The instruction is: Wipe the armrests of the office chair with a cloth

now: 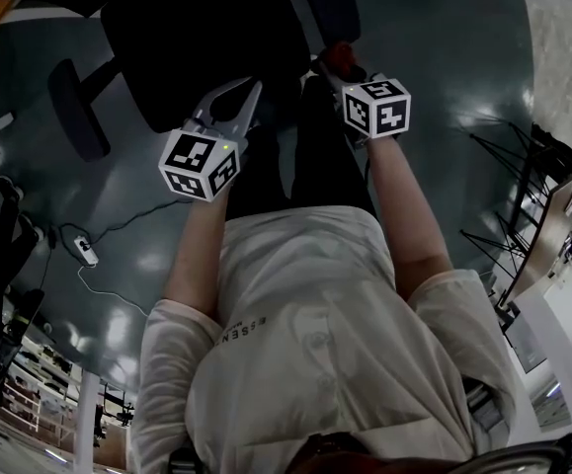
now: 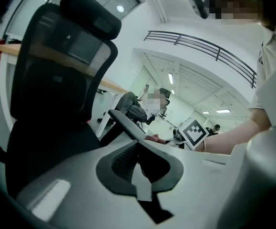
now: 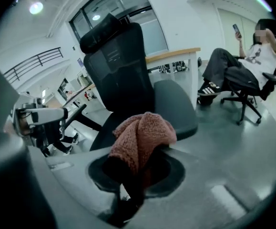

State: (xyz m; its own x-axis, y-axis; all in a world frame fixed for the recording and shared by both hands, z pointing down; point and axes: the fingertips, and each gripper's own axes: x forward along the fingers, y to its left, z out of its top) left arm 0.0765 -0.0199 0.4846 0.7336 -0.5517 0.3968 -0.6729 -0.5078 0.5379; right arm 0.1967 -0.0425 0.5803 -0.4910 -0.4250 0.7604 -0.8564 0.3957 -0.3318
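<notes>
the black office chair (image 1: 192, 38) sits straight ahead of both grippers, seat on the near side, backrest and headrest on the far side. the closer armrest (image 3: 178, 109) is just past the tips of the right gripper (image 1: 340, 67), and its long pad runs away from that gripper, roughly in line with the jaws. the other armrest (image 1: 76, 107) is well off to the outside of the left gripper (image 2: 138, 147) and angled away from it.

right gripper's jaws are clamped on a pink knitted cloth (image 3: 140, 137). it's bunched up and folded over the tips, and its long axis follows the jaws, pointing forward at the chair. the front of the bunch is right at the near end of that closer armrest, can't tell if it's actually touching.

left gripper's jaws are pressed together with nothing between them, aimed across at that same armrest.
</notes>
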